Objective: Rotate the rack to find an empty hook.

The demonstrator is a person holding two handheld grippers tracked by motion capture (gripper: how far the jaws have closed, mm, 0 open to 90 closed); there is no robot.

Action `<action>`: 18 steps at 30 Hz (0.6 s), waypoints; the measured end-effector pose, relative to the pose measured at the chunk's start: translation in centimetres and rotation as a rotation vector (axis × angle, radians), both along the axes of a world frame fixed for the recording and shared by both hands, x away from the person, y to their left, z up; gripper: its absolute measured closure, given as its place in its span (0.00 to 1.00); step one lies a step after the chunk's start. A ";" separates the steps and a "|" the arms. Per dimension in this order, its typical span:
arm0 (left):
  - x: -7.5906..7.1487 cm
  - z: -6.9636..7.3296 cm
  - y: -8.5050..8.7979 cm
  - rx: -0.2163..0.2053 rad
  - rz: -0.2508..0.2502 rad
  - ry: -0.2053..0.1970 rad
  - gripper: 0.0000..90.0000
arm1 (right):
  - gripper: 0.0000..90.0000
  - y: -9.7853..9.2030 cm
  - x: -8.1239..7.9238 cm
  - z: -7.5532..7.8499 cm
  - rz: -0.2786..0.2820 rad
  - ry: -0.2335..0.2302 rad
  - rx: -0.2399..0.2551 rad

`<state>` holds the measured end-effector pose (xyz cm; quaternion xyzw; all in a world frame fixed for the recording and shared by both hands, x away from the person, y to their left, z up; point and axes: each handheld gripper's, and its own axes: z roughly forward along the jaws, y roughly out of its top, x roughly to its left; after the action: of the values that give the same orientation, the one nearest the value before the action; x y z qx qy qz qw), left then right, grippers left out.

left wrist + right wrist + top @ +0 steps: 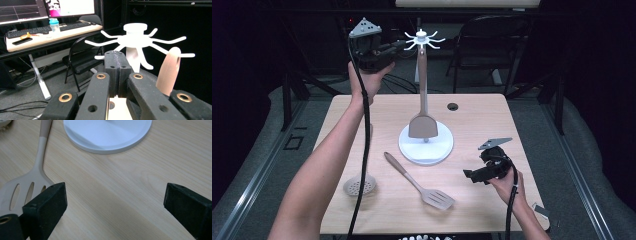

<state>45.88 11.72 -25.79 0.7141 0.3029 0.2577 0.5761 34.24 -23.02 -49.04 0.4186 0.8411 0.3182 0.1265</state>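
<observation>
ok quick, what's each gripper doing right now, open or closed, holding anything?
Left gripper: closed, nothing between the jaws, up by the rack's hooks.
Right gripper: open, holding nothing, low over the table beside the slotted spatula.

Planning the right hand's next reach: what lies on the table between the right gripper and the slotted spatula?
Nothing: in the high view, bare wood separates the right gripper from the slotted spatula; in the right gripper view its blade sits beside one open jaw.
</observation>
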 end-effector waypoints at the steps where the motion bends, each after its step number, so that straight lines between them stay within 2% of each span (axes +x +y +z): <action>1: -0.1 0.0 0.0 0.000 0.000 -0.002 1.00 | 0.05 0.0 0.0 0.0 0.000 0.000 0.000; 8: -1.6 -0.8 0.5 0.002 -0.026 -0.007 1.00 | 0.05 0.0 0.0 0.0 -0.003 -0.002 0.004; 11: -2.3 -1.2 0.7 0.022 -0.042 -0.004 1.00 | 0.05 0.0 0.0 0.0 -0.003 -0.002 -0.001; 18: -3.1 -0.9 0.4 0.026 -0.064 -0.024 1.00 | 0.05 0.1 0.0 0.0 -0.002 0.000 -0.001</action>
<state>42.74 12.14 -26.66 0.7276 0.2694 0.2516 0.5786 34.24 -22.96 -49.05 0.4193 0.8409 0.3176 0.1269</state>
